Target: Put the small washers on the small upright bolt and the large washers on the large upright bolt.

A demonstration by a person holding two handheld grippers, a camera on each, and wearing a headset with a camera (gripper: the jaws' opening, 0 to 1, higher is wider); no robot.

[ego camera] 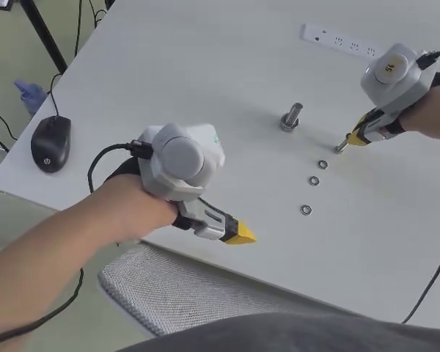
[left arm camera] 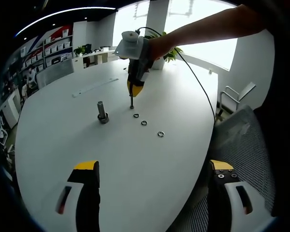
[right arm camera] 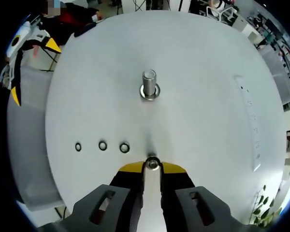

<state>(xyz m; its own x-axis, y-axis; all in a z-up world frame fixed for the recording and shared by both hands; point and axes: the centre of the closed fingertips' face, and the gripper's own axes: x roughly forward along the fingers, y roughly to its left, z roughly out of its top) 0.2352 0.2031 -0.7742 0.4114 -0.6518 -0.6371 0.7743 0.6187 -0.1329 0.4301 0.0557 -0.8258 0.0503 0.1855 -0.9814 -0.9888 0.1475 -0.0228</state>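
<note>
Writing first. There is a dark mark on the white housing of the right gripper (ego camera: 350, 139), too small for us to read. The mouse (ego camera: 50, 143) at the left table edge has a pale logo we can't read either. The power strip (ego camera: 345, 44) lies flat at the far side of the table (ego camera: 205, 73). We see its sockets, but any lettering is too small to make out.

The right gripper's tongs are pressed together and pinch the small bolt (right arm camera: 152, 163) near its top. In the left gripper view we see this bolt upright, pointing down at the table. We cannot tell if its lower end touches.

The left gripper (ego camera: 240, 236) is held in a hand (ego camera: 132, 205) at the near table edge, above the grey mesh chair (ego camera: 183, 293) and well apart from the parts. Its own view shows the tongs spread wide over bare table.

Three washers (ego camera: 314, 180) lie flat on the table in a short row. The end one sits just beside the small bolt, and the row runs toward the near edge.

The large bolt (ego camera: 291, 117) stands upright on the table, near the row but apart from it. We see a wider metal ring at its foot, but cannot tell if that is a washer or the bolt's own head.
</note>
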